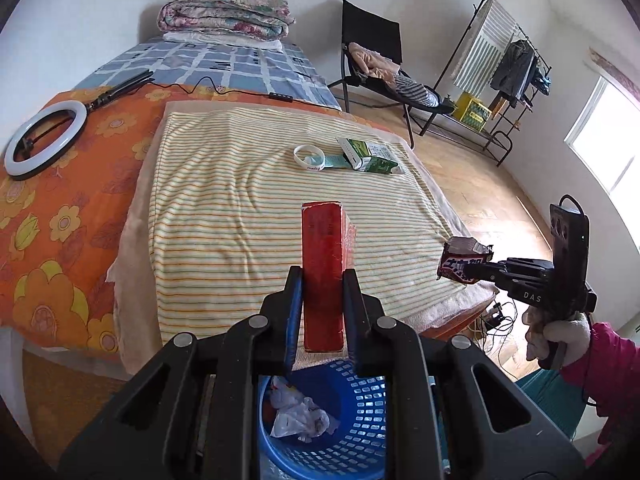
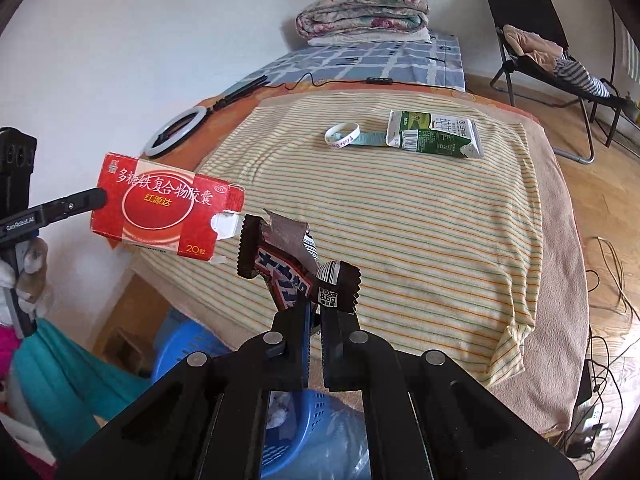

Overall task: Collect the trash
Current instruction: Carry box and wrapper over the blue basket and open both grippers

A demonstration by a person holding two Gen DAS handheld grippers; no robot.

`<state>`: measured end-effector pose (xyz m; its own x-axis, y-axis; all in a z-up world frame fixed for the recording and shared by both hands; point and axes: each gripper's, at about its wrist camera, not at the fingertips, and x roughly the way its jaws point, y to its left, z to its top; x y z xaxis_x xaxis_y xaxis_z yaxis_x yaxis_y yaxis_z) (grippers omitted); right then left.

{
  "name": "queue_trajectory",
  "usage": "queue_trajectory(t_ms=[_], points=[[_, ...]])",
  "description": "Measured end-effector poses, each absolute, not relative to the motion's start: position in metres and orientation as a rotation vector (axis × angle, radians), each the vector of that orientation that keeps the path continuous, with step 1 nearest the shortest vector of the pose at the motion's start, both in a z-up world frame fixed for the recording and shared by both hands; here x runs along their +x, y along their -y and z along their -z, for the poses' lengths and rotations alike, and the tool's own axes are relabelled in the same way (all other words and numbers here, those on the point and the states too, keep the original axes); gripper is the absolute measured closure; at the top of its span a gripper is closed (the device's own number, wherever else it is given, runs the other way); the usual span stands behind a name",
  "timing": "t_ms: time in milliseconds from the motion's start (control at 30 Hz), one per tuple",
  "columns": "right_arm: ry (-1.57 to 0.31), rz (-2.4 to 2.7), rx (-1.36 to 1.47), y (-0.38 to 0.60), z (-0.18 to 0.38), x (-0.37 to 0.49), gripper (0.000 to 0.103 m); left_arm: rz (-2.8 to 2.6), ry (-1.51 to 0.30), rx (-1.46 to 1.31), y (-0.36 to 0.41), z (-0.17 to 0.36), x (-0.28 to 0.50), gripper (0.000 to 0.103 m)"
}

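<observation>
My left gripper (image 1: 322,280) is shut on a red medicine box (image 1: 325,268), held on edge above a blue plastic basket (image 1: 360,412) that holds crumpled white trash. The same box (image 2: 160,204) shows at the left of the right wrist view, with the left gripper (image 2: 96,198) clamped on its end. My right gripper (image 2: 314,312) is shut on a torn brown snack wrapper (image 2: 288,272), over the bed's near edge; the basket (image 2: 304,420) lies below it. From the left wrist view, the right gripper (image 1: 480,270) carries the wrapper (image 1: 460,260) at the right. A green milk carton (image 2: 436,134) and a white wristband (image 2: 342,134) lie on the striped cloth (image 2: 420,220).
A ring light (image 1: 44,140) with its cable lies on the orange floral sheet (image 1: 60,208). Folded quilts (image 1: 224,12) sit at the bed's far end. A black chair (image 1: 376,68) with clothes and a clothes rack (image 1: 500,68) stand on the wooden floor. Cables (image 2: 608,320) trail beside the bed.
</observation>
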<state>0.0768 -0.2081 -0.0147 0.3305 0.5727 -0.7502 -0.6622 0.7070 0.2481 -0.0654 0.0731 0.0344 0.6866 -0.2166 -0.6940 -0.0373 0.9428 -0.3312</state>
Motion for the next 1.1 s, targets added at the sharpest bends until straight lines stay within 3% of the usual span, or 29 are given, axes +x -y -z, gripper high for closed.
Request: queue_trajectory(t_ms=[533,1100], points=[[-1.027,-0.865,-0.148,0.198,0.049,-0.007,0.1,0.121,-0.89,-0.347,-0.056,-0.013,-0.158,0.085],[-1.159,-0.866,-0.218,0.192,0.105,-0.029,0.1,0.128,-1.111,-0.301,-0.02,0.075,-0.155,0.085]])
